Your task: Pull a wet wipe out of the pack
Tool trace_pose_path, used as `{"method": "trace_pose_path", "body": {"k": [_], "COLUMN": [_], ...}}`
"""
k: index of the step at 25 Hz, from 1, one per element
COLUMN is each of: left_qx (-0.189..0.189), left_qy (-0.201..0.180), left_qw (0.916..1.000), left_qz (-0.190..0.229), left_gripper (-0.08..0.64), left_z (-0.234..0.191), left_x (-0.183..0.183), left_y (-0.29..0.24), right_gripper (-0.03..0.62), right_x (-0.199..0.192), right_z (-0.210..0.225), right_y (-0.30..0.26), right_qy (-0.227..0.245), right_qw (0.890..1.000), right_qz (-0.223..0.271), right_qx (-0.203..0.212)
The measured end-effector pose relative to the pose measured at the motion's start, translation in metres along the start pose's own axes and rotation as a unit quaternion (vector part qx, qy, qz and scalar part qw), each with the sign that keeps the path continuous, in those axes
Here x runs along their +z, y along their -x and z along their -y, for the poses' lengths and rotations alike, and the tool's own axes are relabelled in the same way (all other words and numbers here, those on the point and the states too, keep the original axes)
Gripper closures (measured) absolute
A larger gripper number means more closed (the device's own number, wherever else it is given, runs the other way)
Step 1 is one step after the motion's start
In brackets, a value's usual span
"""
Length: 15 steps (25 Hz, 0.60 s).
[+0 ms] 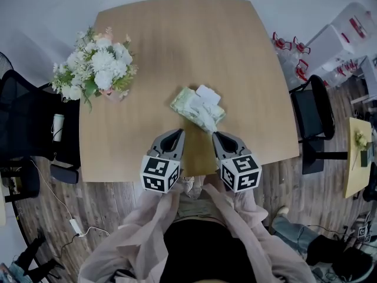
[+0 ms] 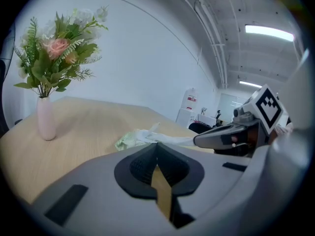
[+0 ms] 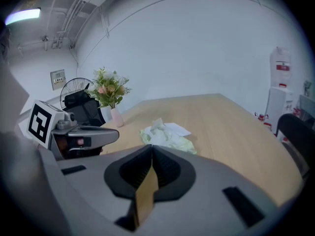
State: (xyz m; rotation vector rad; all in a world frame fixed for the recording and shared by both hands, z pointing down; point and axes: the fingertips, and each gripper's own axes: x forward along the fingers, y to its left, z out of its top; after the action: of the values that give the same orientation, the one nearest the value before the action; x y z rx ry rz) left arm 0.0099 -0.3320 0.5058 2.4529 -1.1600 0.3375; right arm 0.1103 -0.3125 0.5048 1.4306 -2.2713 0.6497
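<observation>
While wet wipe pack [image 1: 189, 102] is left lying mid-table [image 1: 177, 40], 1 white wipe [image 1: 206, 121] is seen stretched from it to right gripper [image 1: 217, 135], jaws closed on wipe end. Left gripper [image 1: 178, 133] is held just beside, jaws together, nothing clamped. Flower bouquet [image 1: 97, 69] is stood at table's left.

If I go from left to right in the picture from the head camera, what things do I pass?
black office chair → flowers in a vase → pack of wet wipes → second black chair → small yellow side table
</observation>
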Motion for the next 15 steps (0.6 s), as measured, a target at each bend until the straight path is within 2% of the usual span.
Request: {"method": "trace_pose_path", "body": {"k": [8,15], "left_qx": [-0.013,-0.017], "left_qy": [-0.003,-0.003], "left_qw": [0.9999,0.9999], "left_qz": [0.004,0.002], "left_gripper": [0.549,0.549], "left_z": [0.007,0.010], "left_x": [0.005,0.007], "left_y": [-0.005,-0.009], "right_gripper": [0.577,0.577], "right_x": [0.006,0.022], "right_z": [0.003,-0.001], "right_y": [0.015,0.028], "right_qy": [-0.022,-0.023], "right_qw": [1.000,0.999], "right_qz": [0.015,0.031], "right_qx": [-0.001,0.011]}}
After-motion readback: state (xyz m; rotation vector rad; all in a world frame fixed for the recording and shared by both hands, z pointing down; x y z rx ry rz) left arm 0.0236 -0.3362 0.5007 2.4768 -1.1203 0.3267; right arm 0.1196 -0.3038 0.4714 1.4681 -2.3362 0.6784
